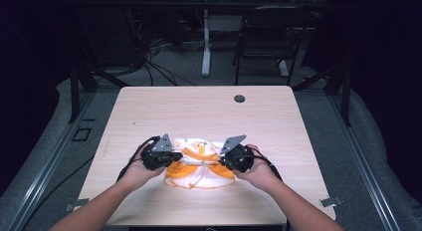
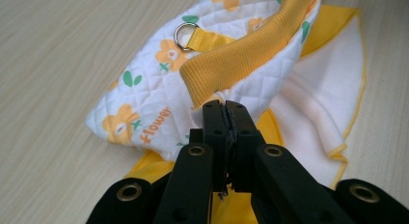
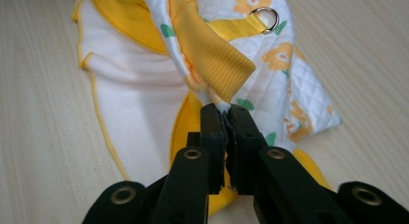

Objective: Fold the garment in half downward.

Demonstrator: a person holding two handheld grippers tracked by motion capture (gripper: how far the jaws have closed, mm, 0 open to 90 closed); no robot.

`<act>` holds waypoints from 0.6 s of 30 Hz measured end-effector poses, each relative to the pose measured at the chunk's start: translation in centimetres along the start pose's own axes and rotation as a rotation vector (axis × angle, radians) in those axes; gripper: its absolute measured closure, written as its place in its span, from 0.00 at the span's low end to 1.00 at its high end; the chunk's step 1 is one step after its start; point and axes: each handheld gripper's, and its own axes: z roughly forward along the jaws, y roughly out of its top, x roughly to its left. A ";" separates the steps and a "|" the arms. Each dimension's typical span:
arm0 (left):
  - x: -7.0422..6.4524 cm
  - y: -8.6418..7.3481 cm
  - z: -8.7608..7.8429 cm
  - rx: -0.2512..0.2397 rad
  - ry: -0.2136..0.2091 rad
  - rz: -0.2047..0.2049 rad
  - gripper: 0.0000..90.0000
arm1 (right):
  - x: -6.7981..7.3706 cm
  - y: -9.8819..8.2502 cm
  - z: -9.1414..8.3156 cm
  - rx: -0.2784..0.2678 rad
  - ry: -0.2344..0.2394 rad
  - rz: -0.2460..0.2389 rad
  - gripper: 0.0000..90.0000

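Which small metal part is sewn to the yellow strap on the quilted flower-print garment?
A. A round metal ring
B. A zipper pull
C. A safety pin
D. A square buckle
A: in the left gripper view, the yellow strap on the quilted garment ends in a round metal ring, with no zipper, buckle or pin on it.

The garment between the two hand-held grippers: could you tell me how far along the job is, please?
Done: the garment lies bunched on the table, partly doubled over. In hand: the left hand-held gripper and right hand-held gripper are each shut on its fabric near the ribbed band. Left: probably flattening or finishing the fold.
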 end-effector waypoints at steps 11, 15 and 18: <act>-1.3 -1.1 -0.1 0.004 -0.024 0.007 0.98 | 1.1 -1.4 0.8 0.004 0.020 0.003 0.95; -1.7 -1.7 -0.2 0.002 -0.038 0.005 0.98 | 1.6 -2.0 1.2 -0.001 0.030 0.014 0.95; -2.0 -2.2 -0.2 0.000 -0.046 -0.003 0.98 | 1.9 -2.3 1.4 0.014 0.043 0.010 0.95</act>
